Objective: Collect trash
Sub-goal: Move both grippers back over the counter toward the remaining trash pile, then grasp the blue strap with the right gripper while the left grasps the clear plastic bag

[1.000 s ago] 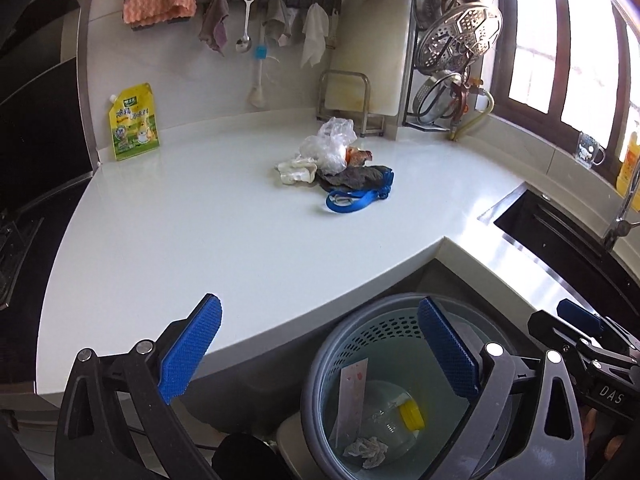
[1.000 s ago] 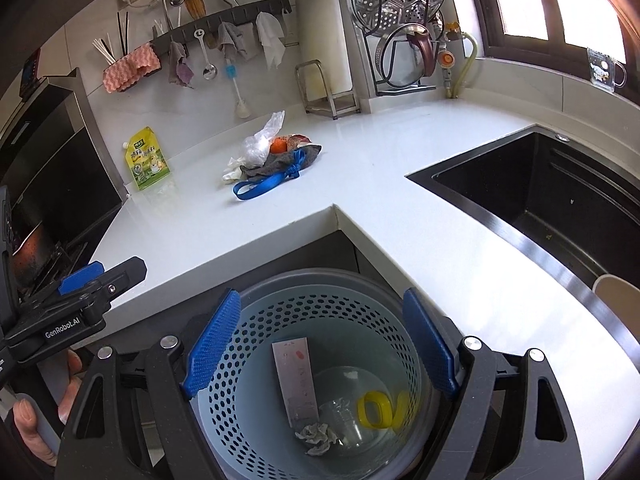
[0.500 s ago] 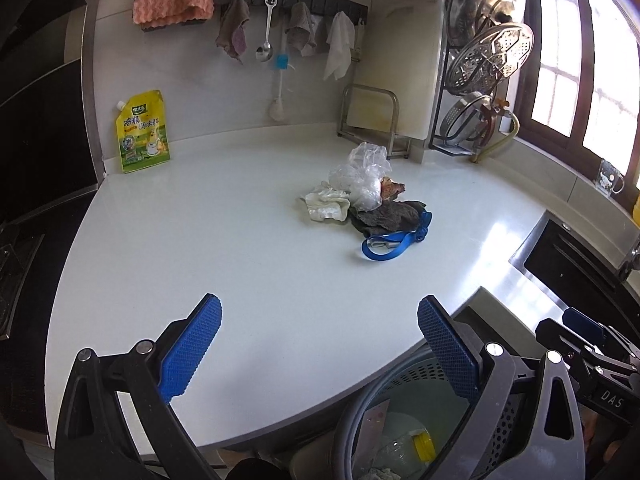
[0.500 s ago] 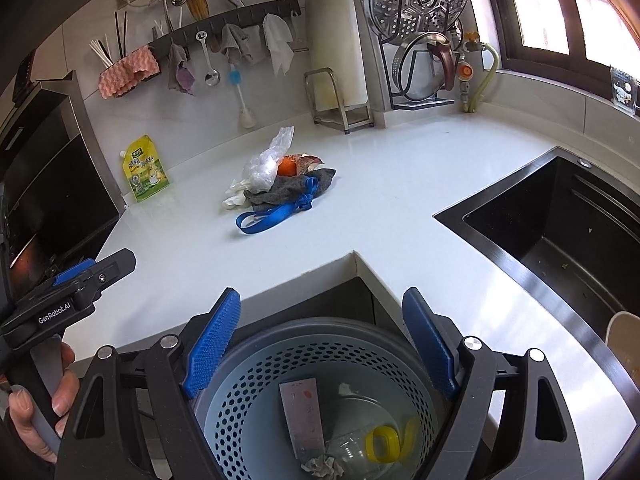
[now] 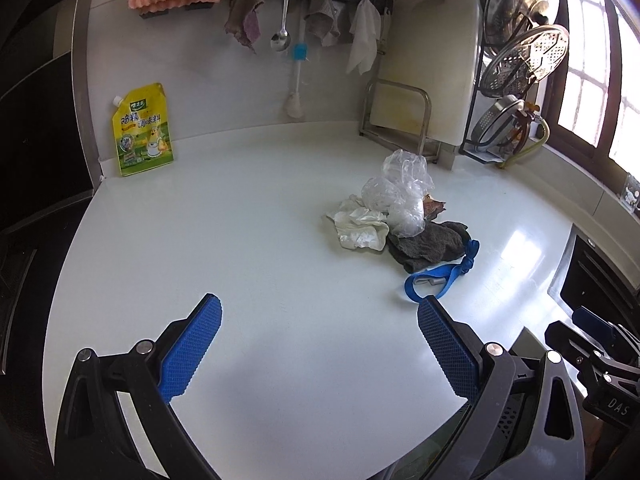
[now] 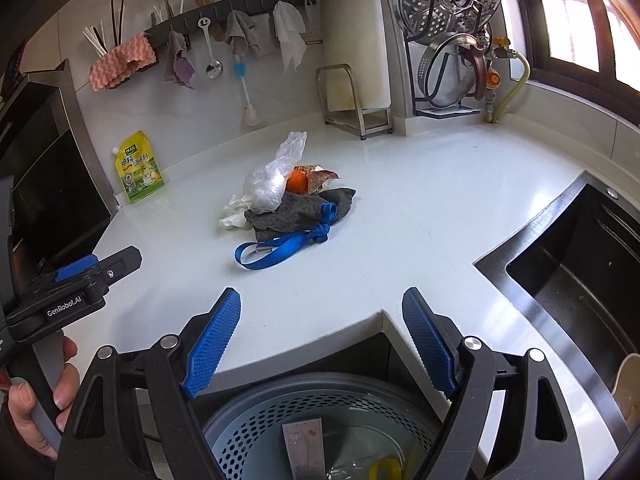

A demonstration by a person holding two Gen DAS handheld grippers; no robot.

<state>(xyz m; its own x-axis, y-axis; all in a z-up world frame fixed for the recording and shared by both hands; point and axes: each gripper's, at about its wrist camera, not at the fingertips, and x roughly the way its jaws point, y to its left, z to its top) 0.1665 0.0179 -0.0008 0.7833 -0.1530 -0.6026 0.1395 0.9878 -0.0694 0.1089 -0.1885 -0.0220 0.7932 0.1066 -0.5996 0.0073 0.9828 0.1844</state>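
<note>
Left wrist shows your left gripper spread and empty over the counter, the trash ahead. Your right gripper, also spread and empty, hangs above the bin.

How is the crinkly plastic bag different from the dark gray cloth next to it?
The plastic bag is clear and shiny; the gray cloth is dark and dull. The plastic bag puffs upward; the gray cloth lies low, with a blue strap across it. Both sit in one pile on the white counter.
</note>
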